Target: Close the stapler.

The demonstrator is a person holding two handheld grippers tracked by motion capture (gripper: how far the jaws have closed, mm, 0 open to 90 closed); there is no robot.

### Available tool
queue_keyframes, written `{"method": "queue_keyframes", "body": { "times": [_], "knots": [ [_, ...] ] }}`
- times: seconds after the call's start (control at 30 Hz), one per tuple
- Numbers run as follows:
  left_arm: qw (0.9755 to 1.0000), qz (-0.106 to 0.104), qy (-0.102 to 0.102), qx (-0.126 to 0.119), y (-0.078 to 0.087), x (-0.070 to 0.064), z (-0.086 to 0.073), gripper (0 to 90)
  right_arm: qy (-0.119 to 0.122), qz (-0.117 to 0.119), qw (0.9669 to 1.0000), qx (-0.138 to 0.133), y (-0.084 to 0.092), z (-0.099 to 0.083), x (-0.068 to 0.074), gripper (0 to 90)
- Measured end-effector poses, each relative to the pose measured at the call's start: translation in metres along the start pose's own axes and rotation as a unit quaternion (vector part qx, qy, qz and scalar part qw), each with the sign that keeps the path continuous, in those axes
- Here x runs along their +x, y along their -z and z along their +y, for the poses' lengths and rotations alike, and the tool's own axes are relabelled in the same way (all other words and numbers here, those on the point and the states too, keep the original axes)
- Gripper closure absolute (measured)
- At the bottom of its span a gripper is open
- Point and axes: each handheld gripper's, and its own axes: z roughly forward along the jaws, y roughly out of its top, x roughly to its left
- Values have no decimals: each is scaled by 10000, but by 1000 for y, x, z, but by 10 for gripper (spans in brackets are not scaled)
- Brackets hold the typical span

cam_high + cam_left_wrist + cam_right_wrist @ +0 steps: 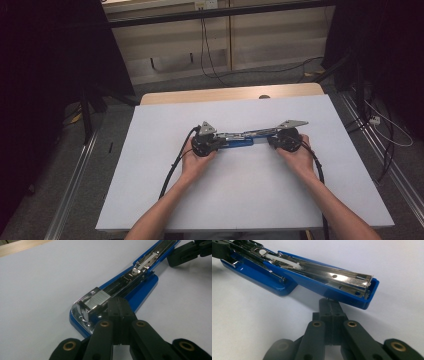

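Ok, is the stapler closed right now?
No. In the right gripper view the blue stapler lies swung fully open, its top arm folded back past the base so the metal staple channel faces up.

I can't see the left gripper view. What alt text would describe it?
An opened blue stapler lies on a white table, its metal staple track exposed. The left gripper, jaws together, sits at its near end; the right gripper reaches its far end.
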Motion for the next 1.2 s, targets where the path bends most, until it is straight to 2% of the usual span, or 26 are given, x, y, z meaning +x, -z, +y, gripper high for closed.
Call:
{"method": "queue_keyframes", "body": {
  "times": [0.4,0.77,1.2],
  "knots": [
    [10000,-27,37,-10,0,0,0,900,25,-20,10000,-70,0,0,1,900],
    [10000,-38,29,-26,0,0,-1,900,48,-3,9997,-259,1,1,3,900],
    [9999,-81,55,-47,-1,0,-1,900,78,88,9992,-375,2,2,6,900]
  ]
}}
